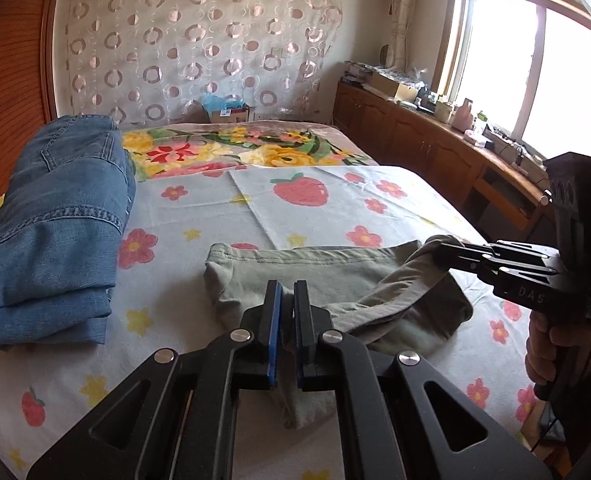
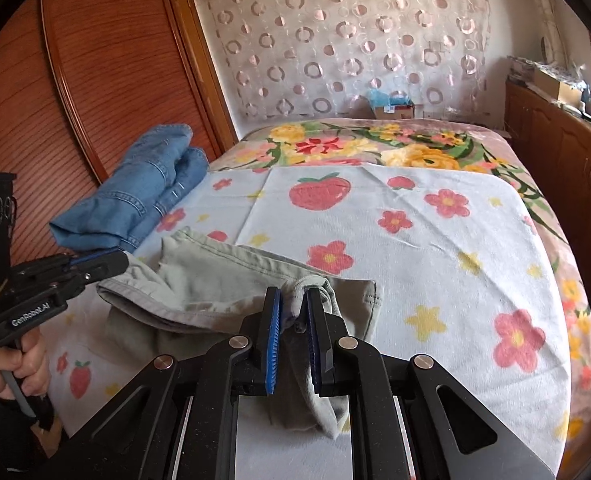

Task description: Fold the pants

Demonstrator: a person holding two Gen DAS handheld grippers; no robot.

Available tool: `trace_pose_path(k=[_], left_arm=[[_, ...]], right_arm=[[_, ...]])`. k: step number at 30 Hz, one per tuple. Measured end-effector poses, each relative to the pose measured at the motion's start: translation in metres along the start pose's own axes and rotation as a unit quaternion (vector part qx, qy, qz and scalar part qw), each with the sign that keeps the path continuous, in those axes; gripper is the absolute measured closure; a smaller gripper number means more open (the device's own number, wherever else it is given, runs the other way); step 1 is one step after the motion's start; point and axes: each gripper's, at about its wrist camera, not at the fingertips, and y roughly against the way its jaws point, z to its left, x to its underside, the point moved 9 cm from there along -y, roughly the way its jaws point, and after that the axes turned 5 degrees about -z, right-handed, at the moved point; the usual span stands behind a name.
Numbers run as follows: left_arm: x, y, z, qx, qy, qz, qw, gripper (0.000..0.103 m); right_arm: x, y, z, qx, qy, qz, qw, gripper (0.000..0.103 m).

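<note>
Between each clenched hand-held gripper (image 1: 288,292) (image 2: 293,300), grey-green pants (image 1: 315,276) over the bedsheet (image 1: 335,208).

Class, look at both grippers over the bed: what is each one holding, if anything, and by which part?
Both hold the grey-green pants. The left gripper and the right gripper each have their jaws shut on a bunched edge of the cloth, one at each side.

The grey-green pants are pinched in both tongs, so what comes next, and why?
Probably carry the held edge forward and lay it on the far edge. Both the left tongs and right tongs grip the pants, already partly doubled over.
</note>
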Motion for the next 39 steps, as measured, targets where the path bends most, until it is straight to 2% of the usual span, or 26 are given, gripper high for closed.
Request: trace_pose_path(k=[2,4,6,7,9,10,16,21,25,27,28,31,36,39], left_arm=[[0.001,-0.001,0.002,-0.006,-0.002,0.004,1.0000,0.096],[0.001,0.001,0.005,-0.007,-0.001,0.004,1.0000,0.080],[0.001,0.004,0.006,-0.006,-0.001,0.002,1.0000,0.060],[0.002,0.005,0.007,-0.005,-0.001,0.002,1.0000,0.055],[0.003,0.008,0.010,-0.010,0.005,0.000,0.9999,0.025],[0.004,0.009,0.011,-0.009,0.007,-0.001,0.9999,0.022],[0.018,0.016,0.011,-0.011,-0.002,0.003,0.9999,0.023],[0.036,0.017,0.003,0.019,0.000,0.028,0.9994,0.023],[0.050,0.013,-0.004,0.020,-0.012,0.043,0.9988,0.030],[0.058,0.011,-0.007,0.019,-0.023,0.052,0.9982,0.038],[0.059,0.010,-0.008,0.018,-0.026,0.055,0.9980,0.039],[0.064,0.006,-0.008,0.013,-0.031,0.060,0.9976,0.041],[0.067,0.002,-0.004,0.006,-0.032,0.068,0.9972,0.041],[0.069,0.000,-0.002,0.001,-0.032,0.071,0.9969,0.041]], right_arm=[[-0.002,0.001,0.002,0.002,0.003,0.000,1.000,0.089],[-0.005,0.003,0.002,0.005,0.004,-0.005,1.000,0.085],[-0.005,0.009,-0.001,0.007,0.002,-0.009,1.000,0.076],[-0.003,0.012,-0.005,0.010,0.000,-0.010,1.000,0.069],[0.001,0.016,-0.006,0.008,0.003,-0.006,1.000,0.068],[0.002,0.019,-0.006,0.010,0.007,-0.008,1.000,0.068],[0.020,0.036,-0.006,0.016,0.025,-0.003,1.000,0.068],[0.040,0.040,-0.011,0.013,0.020,0.020,1.000,0.068],[0.041,0.037,-0.016,0.013,0.013,0.027,0.999,0.068],[0.039,0.037,-0.017,0.006,0.010,0.027,1.000,0.068],[0.038,0.038,-0.017,0.002,0.010,0.028,1.000,0.068],[0.041,0.035,-0.018,-0.002,0.009,0.036,0.999,0.076],[0.045,0.030,-0.016,-0.002,0.020,0.047,0.999,0.076],[0.043,0.030,-0.016,-0.008,0.019,0.047,0.999,0.091]])
